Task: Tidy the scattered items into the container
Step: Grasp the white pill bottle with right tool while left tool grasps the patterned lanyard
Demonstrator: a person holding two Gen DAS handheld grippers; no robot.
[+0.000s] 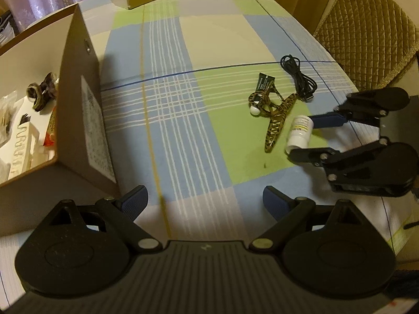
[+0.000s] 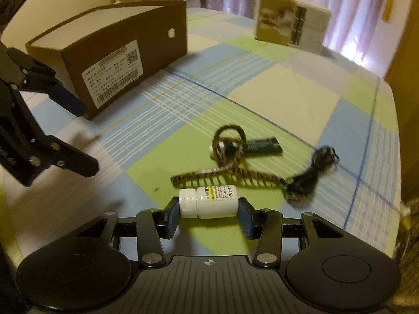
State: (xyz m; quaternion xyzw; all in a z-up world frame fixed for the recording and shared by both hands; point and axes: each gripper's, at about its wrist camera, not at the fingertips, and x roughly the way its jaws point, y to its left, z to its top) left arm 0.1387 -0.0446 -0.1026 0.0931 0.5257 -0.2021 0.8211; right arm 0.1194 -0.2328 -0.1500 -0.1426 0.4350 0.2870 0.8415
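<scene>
My table (image 2: 288, 91), under a checked cloth, carries a brown cardboard box (image 2: 117, 60) with a printed label on its end wall. Only the left wrist view looks into the box, where a few items lie, cut off by the frame edge and too dim to name. Well apart from the box, on a green square of cloth, lie a leopard-print hair claw (image 2: 230, 175), a dark tag beside it, and a coiled black cable (image 2: 311, 175), blurred at its far end. Nearest me on that side of the box, a white pill bottle (image 2: 209, 205) lies on its side, cap toward the box, pinched end to end by my right gripper (image 2: 208, 217) fingers. My left gripper (image 1: 205, 198) hovers beside the box's near corner, fingers spread wide around nothing.
</scene>
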